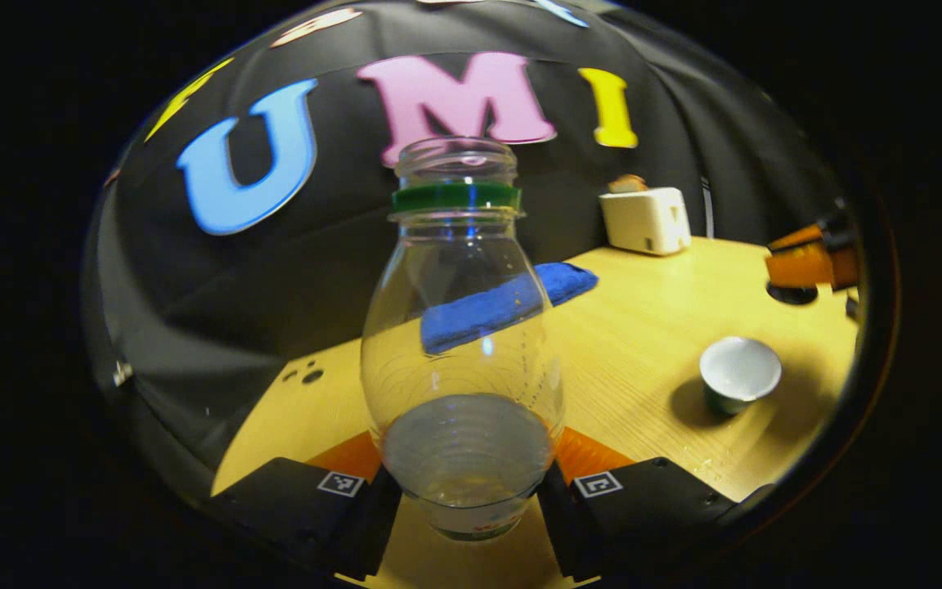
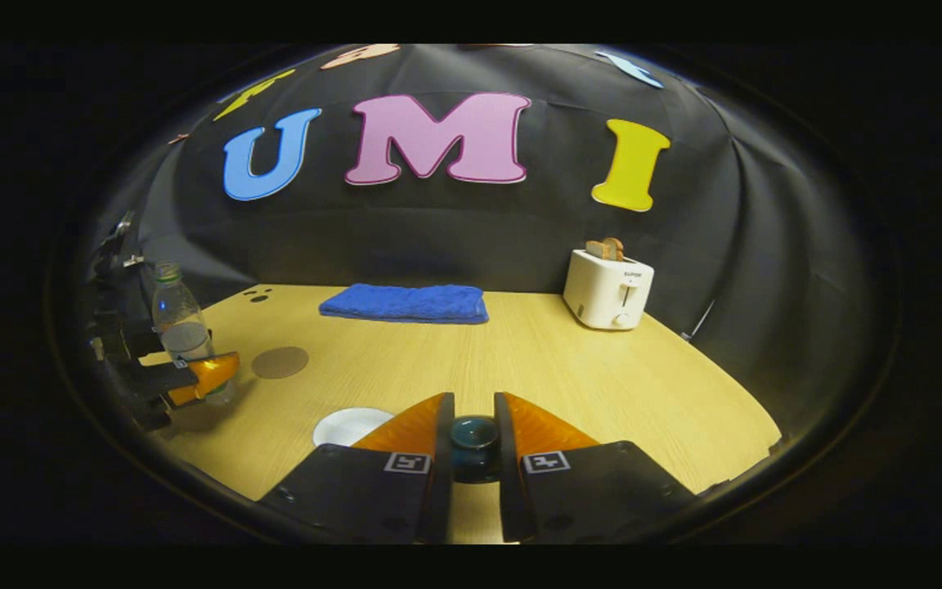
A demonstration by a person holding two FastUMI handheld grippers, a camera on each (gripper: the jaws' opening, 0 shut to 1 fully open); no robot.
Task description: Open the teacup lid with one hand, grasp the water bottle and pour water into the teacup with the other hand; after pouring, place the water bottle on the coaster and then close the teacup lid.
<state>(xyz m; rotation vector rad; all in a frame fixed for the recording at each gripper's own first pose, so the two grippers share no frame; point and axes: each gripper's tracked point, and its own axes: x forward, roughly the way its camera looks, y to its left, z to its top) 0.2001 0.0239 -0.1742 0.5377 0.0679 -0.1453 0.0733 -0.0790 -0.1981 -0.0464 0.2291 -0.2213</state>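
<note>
Left gripper (image 1: 471,483) is clamped on the water bottle (image 1: 461,343), upright, so nothing spills. Right gripper (image 2: 475,446) pinches the lid knob (image 2: 475,438), keeping the teacup (image 1: 739,375) at right uncovered; coaster (image 2: 280,361) waits nearby.

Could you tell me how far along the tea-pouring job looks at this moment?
Done: the small white-lined teacup stands open, its dark knobbed lid pinched in the right gripper. In hand: the left gripper clamps the clear plastic bottle with a green neck ring, upright, uncapped and part full. Whether water is poured I cannot tell. Left: bottle onto the round brown coaster, then lid back on.
</note>
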